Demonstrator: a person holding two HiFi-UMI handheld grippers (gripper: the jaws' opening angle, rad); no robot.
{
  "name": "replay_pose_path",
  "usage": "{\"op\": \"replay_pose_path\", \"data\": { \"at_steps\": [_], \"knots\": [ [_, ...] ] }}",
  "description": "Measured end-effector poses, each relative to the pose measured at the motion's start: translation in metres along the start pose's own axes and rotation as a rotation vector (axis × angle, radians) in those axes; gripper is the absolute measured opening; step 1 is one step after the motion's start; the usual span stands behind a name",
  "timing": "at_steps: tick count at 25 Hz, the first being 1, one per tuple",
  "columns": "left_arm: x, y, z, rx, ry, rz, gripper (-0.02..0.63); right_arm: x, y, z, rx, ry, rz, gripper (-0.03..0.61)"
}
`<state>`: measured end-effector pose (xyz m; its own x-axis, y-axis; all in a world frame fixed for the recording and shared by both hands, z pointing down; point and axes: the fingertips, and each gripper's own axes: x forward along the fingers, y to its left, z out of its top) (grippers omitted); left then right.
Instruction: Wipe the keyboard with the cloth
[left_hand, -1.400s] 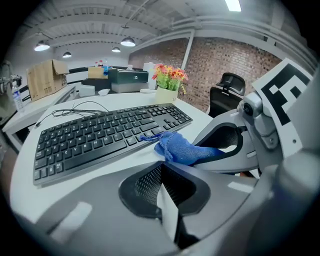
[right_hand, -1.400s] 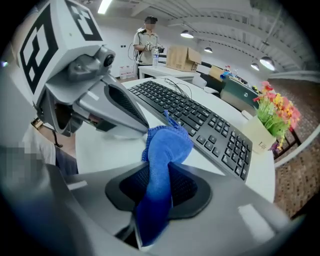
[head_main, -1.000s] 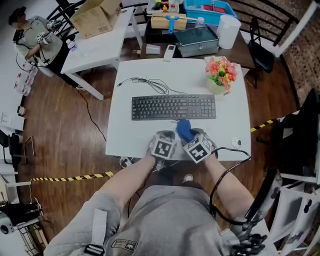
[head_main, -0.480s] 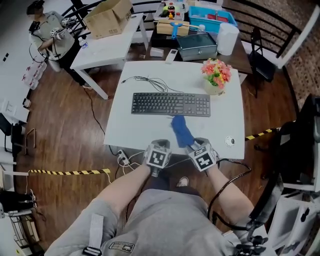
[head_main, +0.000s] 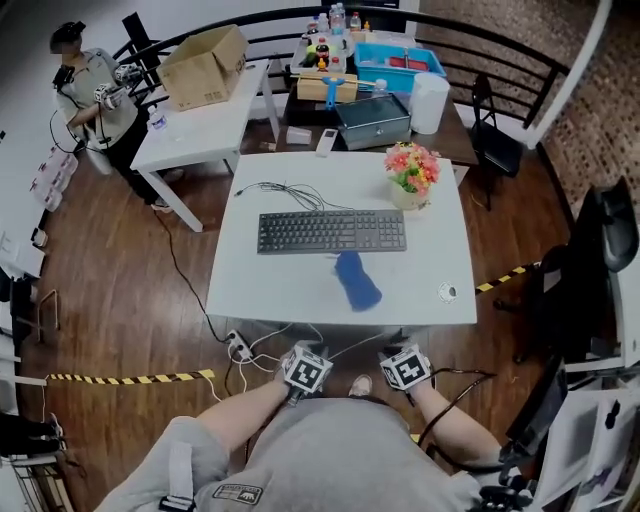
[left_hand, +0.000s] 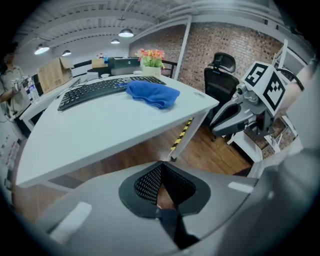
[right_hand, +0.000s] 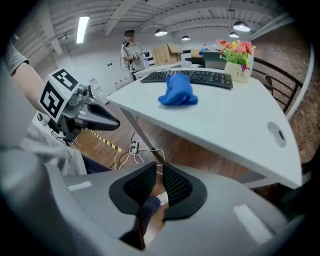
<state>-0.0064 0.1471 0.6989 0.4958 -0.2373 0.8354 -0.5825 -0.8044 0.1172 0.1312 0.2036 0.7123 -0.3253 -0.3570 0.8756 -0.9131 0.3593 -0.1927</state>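
— Where's the cloth?
— Blue cloth (head_main: 357, 281), soft and crumpled, lies on the smooth white table (head_main: 290, 290), between the flat black keyboard (head_main: 331, 231) and the near edge.
— Jaws?
— Left gripper (left_hand: 159, 172): dimpled jaws together, empty. Right gripper (right_hand: 159, 182): jaws just been closing, a slit apart, nothing between.

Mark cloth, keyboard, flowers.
cloth (head_main: 357, 281), head view, middle of the crumpled bundle
keyboard (head_main: 331, 231), head view, centre keys
flowers (head_main: 411, 166), head view, the blooms
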Motion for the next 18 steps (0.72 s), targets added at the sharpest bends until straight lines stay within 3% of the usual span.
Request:
{"op": "replay_pose_path", "data": {
  "at_steps": [7,18],
  "knots": [
    [-0.005,0.002,-0.050,0.027,0.065,-0.030,-0.006,0.014,0.026,-0.044,0.020,0.108,0.019,0.008],
    [-0.007,0.012,-0.062,0.012,0.071,-0.040,-0.006,0.021,0.039,-0.054,0.066,0.132,0.012,0.006]
  ]
}}
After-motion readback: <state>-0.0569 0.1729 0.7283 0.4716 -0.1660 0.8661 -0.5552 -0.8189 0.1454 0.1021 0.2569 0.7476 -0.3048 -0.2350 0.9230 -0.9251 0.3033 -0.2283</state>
